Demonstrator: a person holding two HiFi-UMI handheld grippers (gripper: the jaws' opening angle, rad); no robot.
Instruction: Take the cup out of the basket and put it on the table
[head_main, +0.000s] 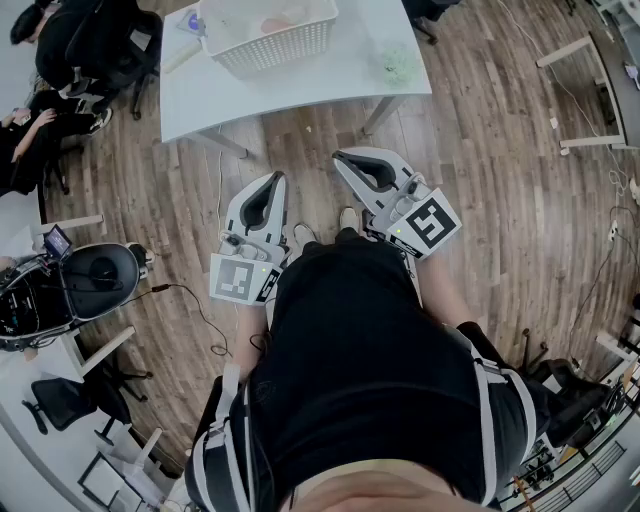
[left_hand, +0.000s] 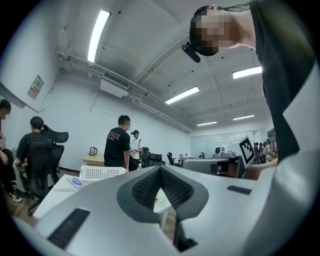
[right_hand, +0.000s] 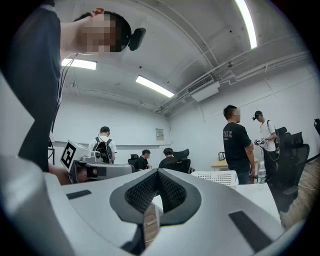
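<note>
Waiting is being done at the very start of the job, and nothing is being carried yet. The left gripper (head_main: 277, 178) and the right gripper (head_main: 341, 158) are being held level, close to the person's body, and are being pointed toward the white surface (head_main: 330, 80). Both are well apart from it.

The fingers (left_hand: 145, 190) of the left gripper are being pressed together at the tips, with nothing between them. The fingers (right_hand: 172, 192) of the right gripper are being pressed together the same way and are empty too.

The white basket (head_main: 275, 48), full of little holes, is sitting on the far part of the surface. A pale pink thing (head_main: 283, 22) is lying inside it. It is probably the cup, but it is too small for that to be told for sure.

By the look of things, a step closer is being called for next. Then one pair of fingers would need to be opened wide, lowered into the basket from above, and closed on the cup.

A small clear thing (head_main: 397, 65) is lying on the surface to the right of the basket, and a blue-topped thing (head_main: 192, 22) is lying just beside its left end. The surface is standing on a wooden floor (head_main: 480, 150). Black office chairs (head_main: 100, 45) are being sat in at the left. Two people (left_hand: 117, 145) are standing beyond the surface, near a kettle (left_hand: 93, 150). The room is being lit by long ceiling lights (left_hand: 98, 34).
</note>
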